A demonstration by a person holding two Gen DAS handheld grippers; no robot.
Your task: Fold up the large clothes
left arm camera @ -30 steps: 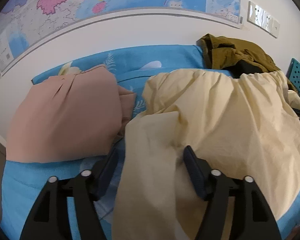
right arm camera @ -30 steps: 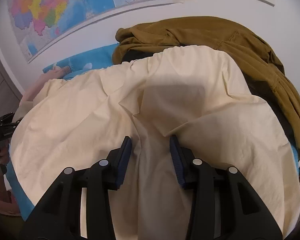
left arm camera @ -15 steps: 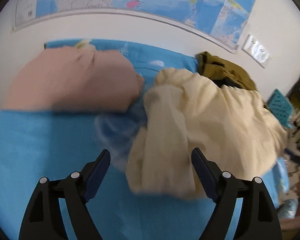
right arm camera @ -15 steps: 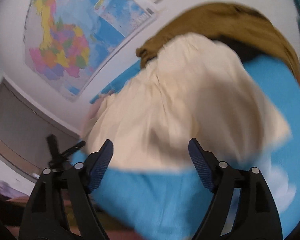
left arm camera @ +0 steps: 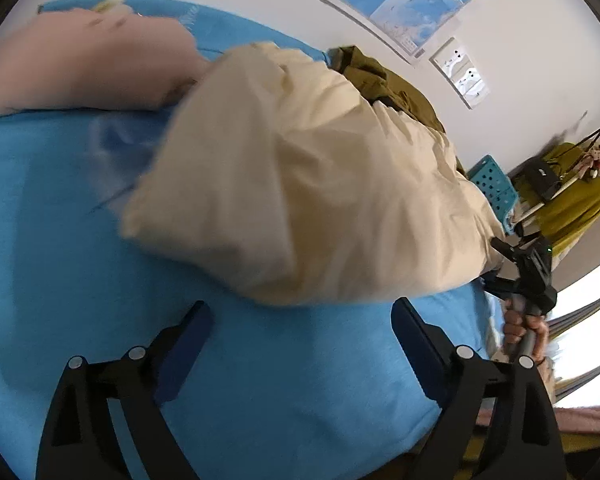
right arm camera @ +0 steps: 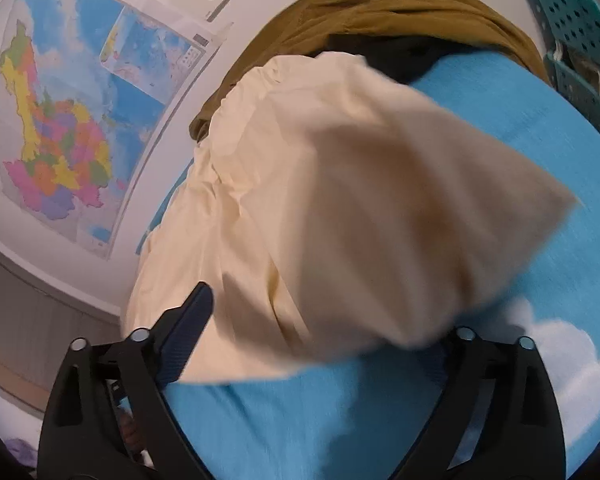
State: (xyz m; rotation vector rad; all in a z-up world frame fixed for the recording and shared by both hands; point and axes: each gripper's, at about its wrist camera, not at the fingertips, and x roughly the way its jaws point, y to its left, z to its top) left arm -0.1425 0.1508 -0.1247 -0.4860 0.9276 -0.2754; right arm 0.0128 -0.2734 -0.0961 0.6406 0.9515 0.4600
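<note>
Left wrist view: cream garment (left arm camera: pixel 311 184) lies bunched on blue bed (left arm camera: pixel 260 380); both tools spread wide, empty.

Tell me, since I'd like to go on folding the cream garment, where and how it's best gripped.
Probably at its two near corners. The cream garment lies bunched on the blue sheet, its loose near edge facing both open grippers. The left gripper could come in low from the front at the left corner, the right gripper at the pointed right corner, where thin fabric fits between the fingers.
</note>
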